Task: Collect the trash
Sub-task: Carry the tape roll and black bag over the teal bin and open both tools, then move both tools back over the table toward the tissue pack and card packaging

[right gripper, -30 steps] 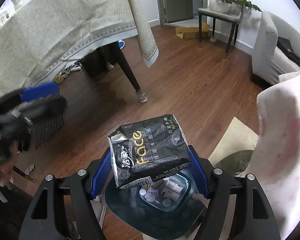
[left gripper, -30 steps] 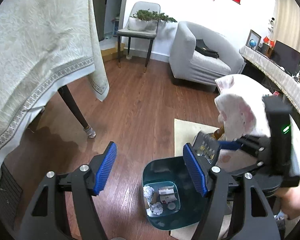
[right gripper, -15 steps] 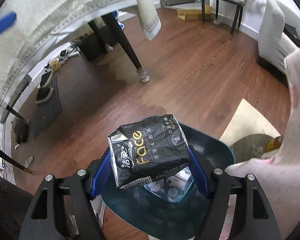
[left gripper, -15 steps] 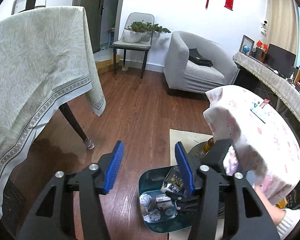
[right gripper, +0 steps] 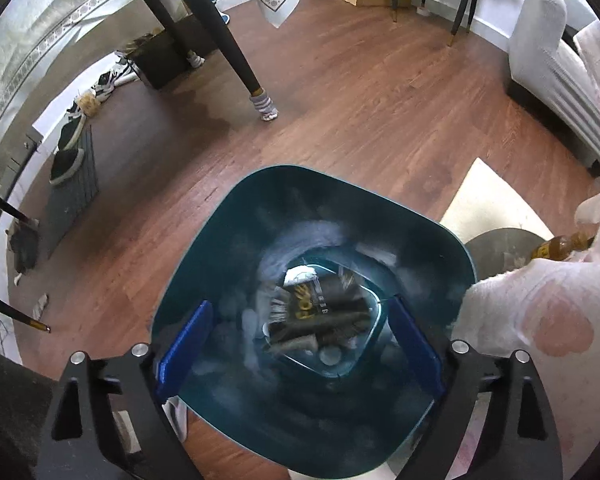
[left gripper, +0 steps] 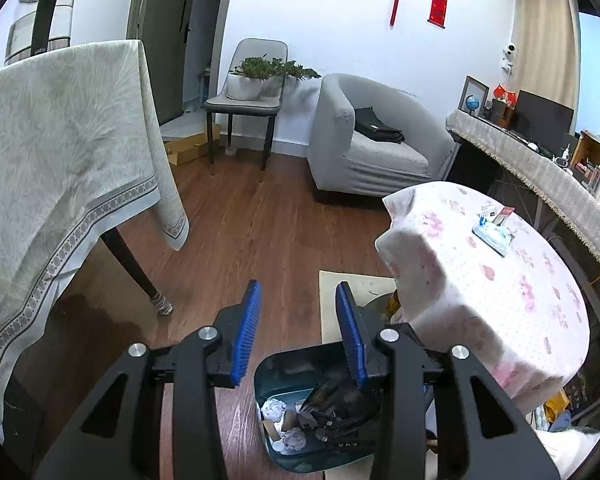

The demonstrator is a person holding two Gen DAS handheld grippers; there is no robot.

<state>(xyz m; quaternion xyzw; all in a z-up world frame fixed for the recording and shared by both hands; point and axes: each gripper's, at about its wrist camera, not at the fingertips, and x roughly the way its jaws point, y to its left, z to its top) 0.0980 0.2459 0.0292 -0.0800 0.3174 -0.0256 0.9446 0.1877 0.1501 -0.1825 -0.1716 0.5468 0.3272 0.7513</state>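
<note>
Teal plastic bin (right gripper: 204, 264) stands on the wood floor (left gripper: 260, 232), seen from both wrist views. Far left, a cloth-draped table (left gripper: 60, 152); further right, the left hand-held gripper (left gripper: 298, 332) hangs above the near floor with its blue pads drawn narrow — they have just been closing, and nothing sits between them. Below and right of it the bin holds crumpled paper balls (left gripper: 274, 408) and small scraps. The black tissue pack (right gripper: 320, 312) now lies at the bottom of the bin, gold lettering up, blurred, clear of both pads. The right hand-held gripper (right gripper: 298, 344) points steeply down into the bin mouth, fingers spread wide — its jaws have just been opening, with the pack dropped free beneath them. Right again, a round table under a pink-flowered cloth (left gripper: 500, 280) crowds the bin's edge, and a brown bottle (right gripper: 560, 246) pokes out beneath the cloth. Risks, as I judge them: the spread fingers sit close to the bin walls, so a careless lift could catch the rim and tip the bin, spilling what is collected; a sideways swing could snag the hanging cloth and drag things off the round table.
</note>
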